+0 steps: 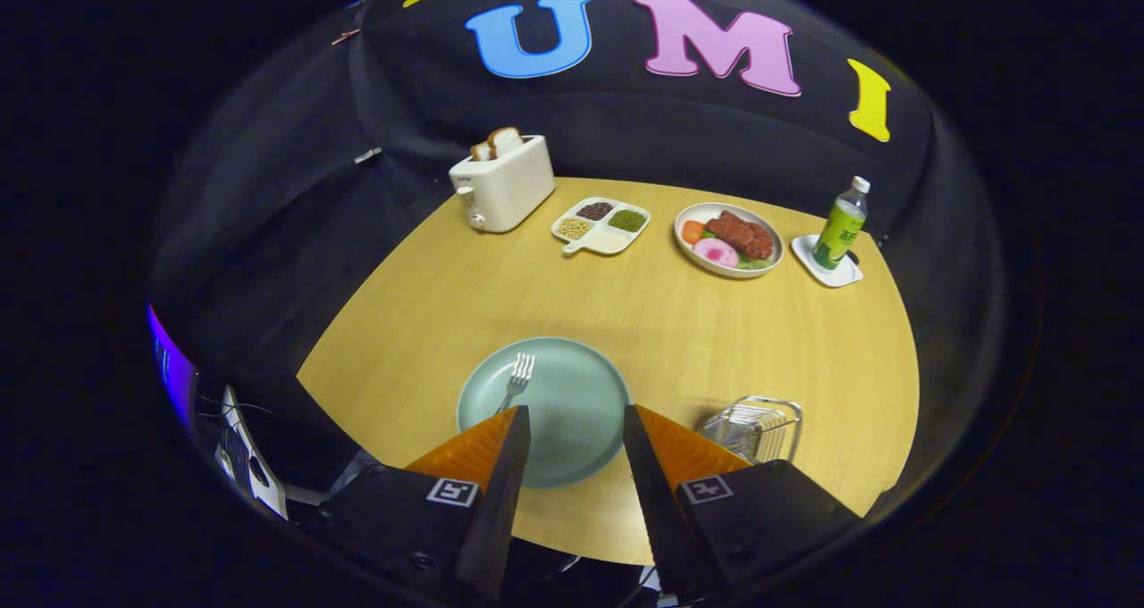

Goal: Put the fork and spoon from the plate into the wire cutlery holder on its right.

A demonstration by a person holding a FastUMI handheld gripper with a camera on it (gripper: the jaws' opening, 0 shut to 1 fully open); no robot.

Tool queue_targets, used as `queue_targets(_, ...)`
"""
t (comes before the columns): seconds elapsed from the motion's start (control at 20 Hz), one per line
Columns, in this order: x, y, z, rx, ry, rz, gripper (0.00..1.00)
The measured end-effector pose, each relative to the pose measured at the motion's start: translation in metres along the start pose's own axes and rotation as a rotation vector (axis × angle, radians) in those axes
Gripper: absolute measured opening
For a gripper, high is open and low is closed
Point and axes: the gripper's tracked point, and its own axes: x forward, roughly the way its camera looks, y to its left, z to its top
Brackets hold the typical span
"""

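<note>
A pale green plate [572,384] lies on the wooden table just ahead of my fingers. A silver fork [517,377] rests on its left part, tines pointing away; its handle runs back behind my left finger. I cannot make out a spoon. The wire cutlery holder [755,426] stands to the right of the plate, partly behind my right finger. My gripper [576,425] hangs above the near half of the plate, open, with nothing between the fingers.
Along the far side of the round table [804,358] stand a white toaster with bread [502,183], a divided dish of beans [601,225], a plate of food [728,239] and a green bottle [840,223] on a white coaster.
</note>
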Motion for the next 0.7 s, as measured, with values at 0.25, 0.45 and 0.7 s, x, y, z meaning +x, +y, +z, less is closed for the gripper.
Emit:
queue_targets(0.25, 0.050, 0.033, -0.027, -0.014, 0.080, 0.017, 0.67)
queue_targets(0.45, 0.085, 0.047, -0.055, -0.006, 0.160, 0.015, 0.68)
queue_targets(0.7, 0.115, 0.055, -0.072, -0.018, 0.224, -0.009, 0.69)
